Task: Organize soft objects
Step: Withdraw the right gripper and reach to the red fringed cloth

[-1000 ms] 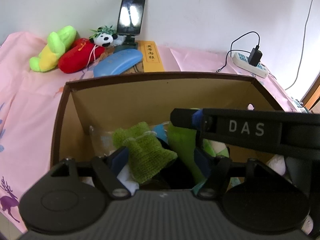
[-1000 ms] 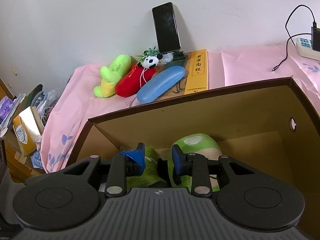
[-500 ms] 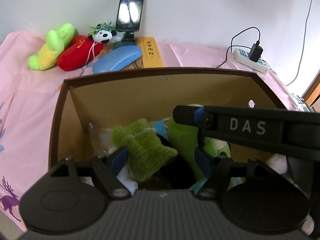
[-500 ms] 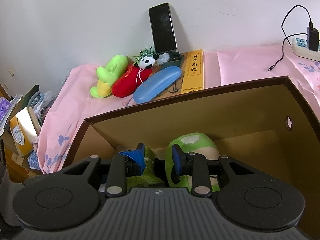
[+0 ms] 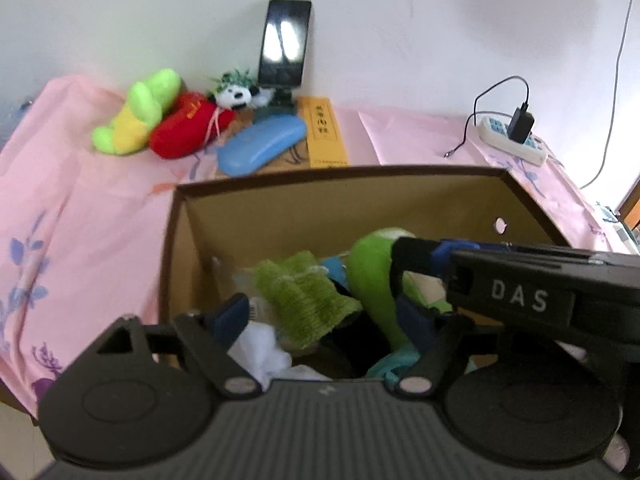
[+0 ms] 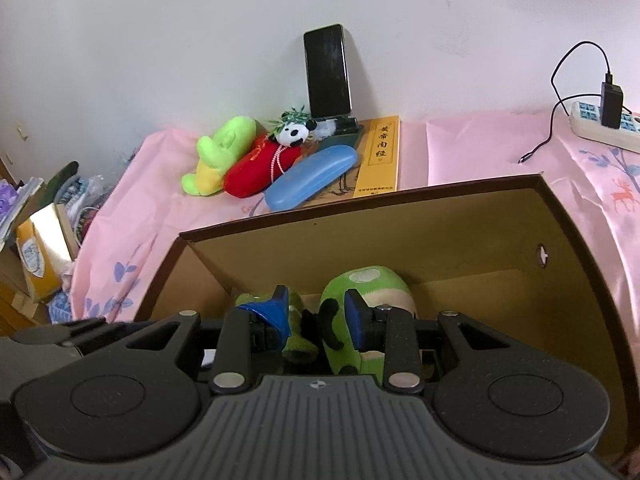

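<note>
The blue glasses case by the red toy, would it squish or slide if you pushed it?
The blue glasses case looks smooth and glossy with a firm rounded shell, so it would probably stay stiff, not squish. It lies flat and long on the pink cloth, so a push would likely slide it rather than roll it. Its slick curved surface might slip in a pinch.

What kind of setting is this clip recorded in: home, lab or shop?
Most likely a room in a home. A pink floral cloth covers the surface against a plain wall, plush toys lie beside a propped phone, and a power strip with a charger sits at the right.
</note>
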### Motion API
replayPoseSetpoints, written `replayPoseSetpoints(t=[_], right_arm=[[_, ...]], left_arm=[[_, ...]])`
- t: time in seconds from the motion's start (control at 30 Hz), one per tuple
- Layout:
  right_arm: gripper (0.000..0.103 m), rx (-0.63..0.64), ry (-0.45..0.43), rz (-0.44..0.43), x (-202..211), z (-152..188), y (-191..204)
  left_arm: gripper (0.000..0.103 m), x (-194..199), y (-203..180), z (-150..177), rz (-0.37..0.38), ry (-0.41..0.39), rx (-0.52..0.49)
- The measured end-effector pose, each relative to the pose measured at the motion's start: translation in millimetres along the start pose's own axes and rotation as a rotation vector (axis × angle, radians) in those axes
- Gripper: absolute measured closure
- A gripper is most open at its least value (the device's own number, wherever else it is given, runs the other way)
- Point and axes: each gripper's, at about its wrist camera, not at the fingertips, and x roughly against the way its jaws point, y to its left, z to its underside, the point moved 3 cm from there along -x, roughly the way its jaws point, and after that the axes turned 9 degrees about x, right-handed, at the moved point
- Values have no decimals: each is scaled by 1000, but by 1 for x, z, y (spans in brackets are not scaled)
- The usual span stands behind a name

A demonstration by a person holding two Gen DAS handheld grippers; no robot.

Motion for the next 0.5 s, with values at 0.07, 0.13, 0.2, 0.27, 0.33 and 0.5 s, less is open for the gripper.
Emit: replayPoseSetpoints(t=[0.07,0.13,0.2,0.27,0.33,0.5], right_arm=[[90,9,-12,4,9,0,1],[90,11,-25,3,19,0,3],[89,10,-33,1,27,1,5],[89,12,-40,-4,34,2,8],[89,23,-47,-9,42,4,14],[89,41,-65,-15,59,9,26]], left_arm=[[17,11,-1,0,0,-12,4],[17,21,-3,0,-11,-25,-2],[16,30,-6,2,-26,-36,-13],[16,38,-8,4,-36,-41,-21],[16,45,-8,7,-42,-42,-24],[16,61,-6,16,-58,-43,-21]])
